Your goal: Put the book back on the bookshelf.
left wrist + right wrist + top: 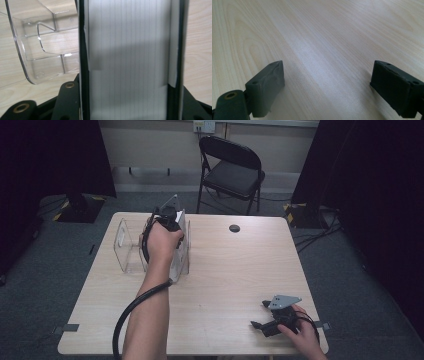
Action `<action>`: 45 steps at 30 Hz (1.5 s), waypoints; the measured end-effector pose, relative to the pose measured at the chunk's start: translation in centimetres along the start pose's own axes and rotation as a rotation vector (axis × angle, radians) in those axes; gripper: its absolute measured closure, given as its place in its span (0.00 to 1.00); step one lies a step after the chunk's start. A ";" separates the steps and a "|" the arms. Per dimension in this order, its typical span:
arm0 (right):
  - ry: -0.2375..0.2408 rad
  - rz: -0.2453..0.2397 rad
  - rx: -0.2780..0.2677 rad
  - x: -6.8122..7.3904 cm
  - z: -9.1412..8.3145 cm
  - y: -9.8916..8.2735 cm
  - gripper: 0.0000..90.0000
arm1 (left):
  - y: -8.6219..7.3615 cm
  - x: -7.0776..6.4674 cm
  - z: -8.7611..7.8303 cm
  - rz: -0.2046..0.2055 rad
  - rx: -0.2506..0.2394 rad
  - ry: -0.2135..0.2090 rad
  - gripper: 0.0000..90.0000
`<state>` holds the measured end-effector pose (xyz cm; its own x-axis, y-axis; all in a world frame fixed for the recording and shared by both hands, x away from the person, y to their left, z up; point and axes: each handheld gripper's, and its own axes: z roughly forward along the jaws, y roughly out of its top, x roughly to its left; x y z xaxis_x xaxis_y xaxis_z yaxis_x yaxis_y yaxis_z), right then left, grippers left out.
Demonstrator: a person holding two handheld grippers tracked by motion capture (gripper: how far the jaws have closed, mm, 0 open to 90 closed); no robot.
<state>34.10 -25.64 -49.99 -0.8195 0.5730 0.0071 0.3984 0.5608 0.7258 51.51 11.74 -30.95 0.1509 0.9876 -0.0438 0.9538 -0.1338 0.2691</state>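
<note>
A thick stack of white pages with black covers (130, 60), book-like, stands upright between the jaws of the left gripper (167, 217), which clamp its two faces. It sits at the table's (235, 270) ten o'clock, against the right side of a clear plastic holder (127, 247). At five o'clock, the right gripper (261, 315) rests low over bare wood, jaws spread wide, nothing between them.

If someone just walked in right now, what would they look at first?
Probably the left gripper at the far left of the table, clamped on a thick block of white pages beside a clear plastic holder. Then the right gripper, resting open on the near right corner, and the black folding chair behind.
</note>
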 end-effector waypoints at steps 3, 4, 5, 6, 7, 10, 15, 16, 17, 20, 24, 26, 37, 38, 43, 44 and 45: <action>0.000 0.002 0.000 0.0 0.0 0.0 0.12 | 0.1 0.0 0.0 0.006 -0.008 0.005 0.59; 0.000 0.001 0.000 0.0 0.0 0.0 0.12 | 0.2 0.1 0.0 0.005 -0.011 0.007 0.59; 0.000 0.001 0.000 0.0 0.0 0.0 0.12 | 0.2 0.1 0.0 0.003 -0.010 0.016 0.59; 0.000 0.001 0.000 0.0 0.0 0.0 0.12 | 0.2 0.0 0.0 -0.014 -0.012 0.007 0.59; 0.000 0.001 0.000 0.0 0.0 0.0 0.12 | 0.2 0.0 0.0 -0.010 -0.006 0.006 0.59; 0.000 0.001 0.001 0.0 0.0 0.0 0.12 | 0.4 0.0 0.0 -0.016 -0.017 0.010 0.59; 0.001 0.002 0.001 0.0 0.0 0.0 0.12 | 0.6 0.0 0.0 -0.023 -0.019 0.013 0.59; 0.001 0.001 0.001 0.0 0.0 0.0 0.12 | 0.7 0.0 0.0 -0.024 -0.022 0.010 0.59; 0.000 0.001 0.001 0.0 0.0 0.0 0.12 | 0.7 0.0 0.0 -0.025 -0.023 0.013 0.59; 0.000 0.001 0.001 0.0 0.0 0.0 0.12 | 0.9 -0.1 0.0 -0.027 -0.027 0.017 0.59; 0.000 -0.001 0.000 0.0 0.0 0.0 0.12 | 1.1 -0.3 0.0 -0.036 -0.027 0.010 0.59; 0.000 -0.001 0.000 0.0 0.0 0.0 0.12 | 1.2 -0.4 0.1 -0.035 -0.030 0.005 0.59; 0.000 -0.002 0.000 0.0 0.0 0.0 0.12 | 1.3 -0.5 0.3 -0.044 -0.072 0.021 0.59; 0.000 -0.001 0.000 0.0 0.0 0.0 0.12 | 1.4 -0.5 0.3 -0.045 -0.072 0.024 0.59; 0.000 0.002 0.000 0.0 0.0 0.0 0.12 | 1.3 -0.5 0.8 -0.070 -0.074 0.008 0.58; 0.000 0.001 0.000 0.0 0.0 0.0 0.12 | 1.3 -0.5 0.8 -0.070 -0.083 0.010 0.58; 0.000 0.001 0.000 0.0 0.0 0.0 0.12 | 1.4 -0.5 0.8 -0.067 -0.082 0.013 0.58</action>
<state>34.08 -25.63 -49.99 -0.8189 0.5739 0.0080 0.3997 0.5603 0.7255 52.96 10.96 -31.32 0.0838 0.9951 -0.0520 0.9371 -0.0610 0.3437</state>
